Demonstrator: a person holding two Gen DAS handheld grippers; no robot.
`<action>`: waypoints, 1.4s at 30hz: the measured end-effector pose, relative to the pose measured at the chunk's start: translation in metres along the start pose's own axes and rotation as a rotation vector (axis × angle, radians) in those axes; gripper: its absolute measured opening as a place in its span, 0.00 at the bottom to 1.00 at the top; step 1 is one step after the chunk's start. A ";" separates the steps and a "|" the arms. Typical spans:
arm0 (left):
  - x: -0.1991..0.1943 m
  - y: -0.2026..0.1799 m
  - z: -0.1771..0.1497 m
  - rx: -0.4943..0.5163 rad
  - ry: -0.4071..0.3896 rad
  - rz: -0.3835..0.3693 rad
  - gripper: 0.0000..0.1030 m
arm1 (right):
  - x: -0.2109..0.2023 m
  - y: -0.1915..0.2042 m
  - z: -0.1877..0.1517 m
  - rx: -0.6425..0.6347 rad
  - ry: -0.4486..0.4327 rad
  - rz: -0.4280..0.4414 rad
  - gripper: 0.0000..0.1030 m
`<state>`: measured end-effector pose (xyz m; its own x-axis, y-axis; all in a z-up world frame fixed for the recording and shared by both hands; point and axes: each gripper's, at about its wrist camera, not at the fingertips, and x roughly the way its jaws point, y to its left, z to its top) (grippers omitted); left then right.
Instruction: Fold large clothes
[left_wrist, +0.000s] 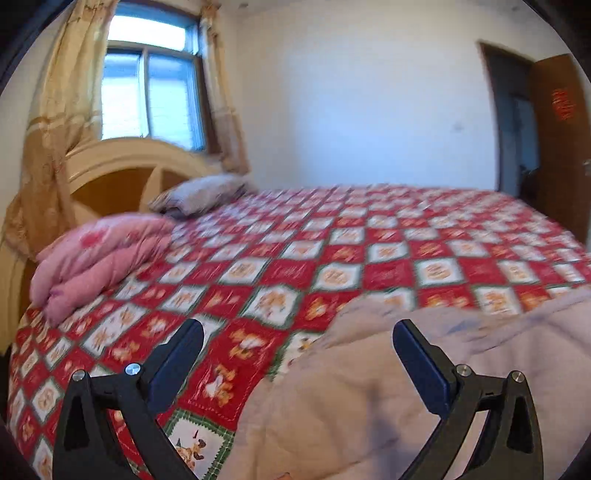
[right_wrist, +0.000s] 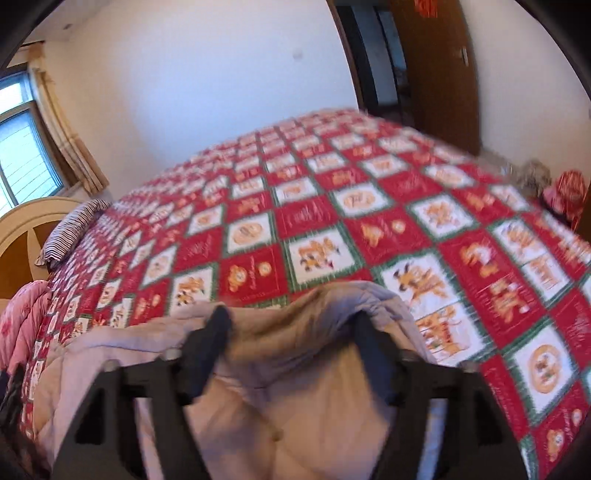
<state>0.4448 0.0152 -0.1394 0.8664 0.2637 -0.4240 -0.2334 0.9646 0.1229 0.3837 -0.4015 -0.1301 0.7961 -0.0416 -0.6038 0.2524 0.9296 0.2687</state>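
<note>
A large pale beige and grey padded garment (left_wrist: 369, 406) lies on the near side of a bed with a red, white and green checked cover (left_wrist: 332, 240). My left gripper (left_wrist: 299, 332) stands wide open over the garment's left edge, with nothing pinched between its fingers. In the right wrist view the same garment (right_wrist: 295, 387) is heaped in a raised fold on the cover (right_wrist: 332, 184). My right gripper (right_wrist: 291, 317) is open, its fingers spread on either side of that fold. The picture is blurred, so I cannot tell whether the pads touch the cloth.
A folded pink quilt (left_wrist: 99, 258) and a striped pillow (left_wrist: 203, 192) lie by the cream headboard (left_wrist: 122, 162) under a curtained window (left_wrist: 147, 92). A brown door (right_wrist: 436, 74) stands open past the bed's far side. A red bundle (right_wrist: 569, 192) sits at the bed's right.
</note>
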 end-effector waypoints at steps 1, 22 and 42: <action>0.012 0.001 -0.003 -0.017 0.038 0.020 0.99 | -0.007 0.003 -0.001 -0.007 -0.037 -0.009 0.91; 0.048 -0.030 -0.023 -0.032 0.218 -0.096 0.99 | 0.054 0.120 -0.073 -0.419 0.037 -0.024 0.94; 0.081 -0.038 -0.041 -0.053 0.342 -0.094 0.99 | 0.090 0.116 -0.075 -0.400 0.146 0.003 1.00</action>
<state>0.5054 0.0005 -0.2151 0.6896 0.1521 -0.7081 -0.1898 0.9815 0.0260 0.4437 -0.2694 -0.2100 0.7027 -0.0135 -0.7113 -0.0058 0.9997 -0.0247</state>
